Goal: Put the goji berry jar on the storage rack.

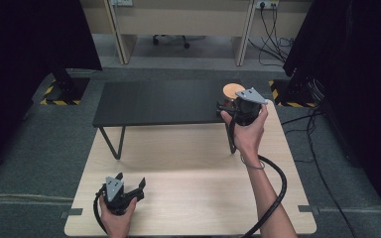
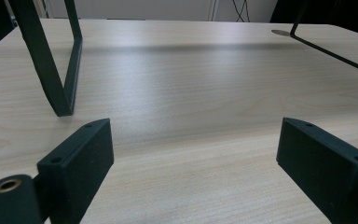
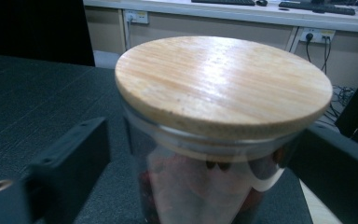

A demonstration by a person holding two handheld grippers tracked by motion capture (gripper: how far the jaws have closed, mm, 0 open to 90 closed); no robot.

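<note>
A light wooden table [image 1: 178,163] carries a black raised shelf [image 1: 154,101] at its twelve o'clock side, with a wooden-lidded glass jar [image 3: 214,140] at the shelf's three o'clock end.

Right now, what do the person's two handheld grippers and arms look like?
Both are black. The left gripper and right gripper each carry a grey three-cornered plate on top and two blocky black jaws with small screw holes. A thick black cable trails from the right one. The forearms are bare, with a thin band on the right wrist.

No readable text, label, brand, number or sign anywhere; none on the glass jar [image 3: 214,186] or its round wooden lid [image 3: 223,81].
</note>
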